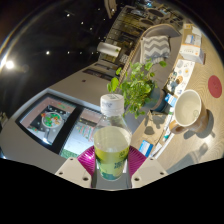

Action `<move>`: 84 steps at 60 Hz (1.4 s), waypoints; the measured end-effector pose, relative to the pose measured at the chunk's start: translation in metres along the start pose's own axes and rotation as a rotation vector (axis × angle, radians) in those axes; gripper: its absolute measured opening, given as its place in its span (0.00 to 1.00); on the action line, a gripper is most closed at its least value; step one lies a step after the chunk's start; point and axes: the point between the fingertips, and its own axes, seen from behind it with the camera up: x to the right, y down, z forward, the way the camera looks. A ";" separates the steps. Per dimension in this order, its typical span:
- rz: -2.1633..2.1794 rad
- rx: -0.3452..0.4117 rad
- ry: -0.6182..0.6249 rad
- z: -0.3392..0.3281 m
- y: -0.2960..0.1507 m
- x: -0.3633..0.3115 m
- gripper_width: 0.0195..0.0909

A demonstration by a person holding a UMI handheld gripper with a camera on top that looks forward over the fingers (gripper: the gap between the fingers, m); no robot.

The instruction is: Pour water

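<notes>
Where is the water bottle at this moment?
In the gripper view, the water bottle stands upright between the tongs, with both pink pads against its sides. A green plant is just beyond it and a white cup lies to its right.

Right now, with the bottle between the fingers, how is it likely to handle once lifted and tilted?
The bottle looks like thin clear plastic, so it may flex under the gripper. It appears largely full of pale liquid, so probably heavy for its size, with contents shifting when tilted. Its white cap is on, so nothing should spill yet. Tall and narrow, it could tip if released carelessly.
</notes>
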 end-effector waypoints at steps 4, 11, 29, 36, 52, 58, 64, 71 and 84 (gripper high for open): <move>0.172 0.002 -0.054 0.007 -0.015 0.003 0.28; 0.430 0.014 -0.105 0.012 -0.034 0.012 0.27; 0.898 -0.003 -0.188 0.015 -0.049 0.041 0.28; 0.870 -0.018 -0.173 0.013 -0.046 0.040 0.28; 0.136 -0.054 0.021 -0.005 -0.061 0.026 0.28; -0.196 0.007 0.070 -0.020 -0.098 0.010 0.28; -0.457 0.077 0.122 -0.038 -0.140 0.000 0.28; -0.755 0.163 0.255 -0.059 -0.191 0.025 0.28; -0.997 0.157 0.535 -0.089 -0.242 0.138 0.28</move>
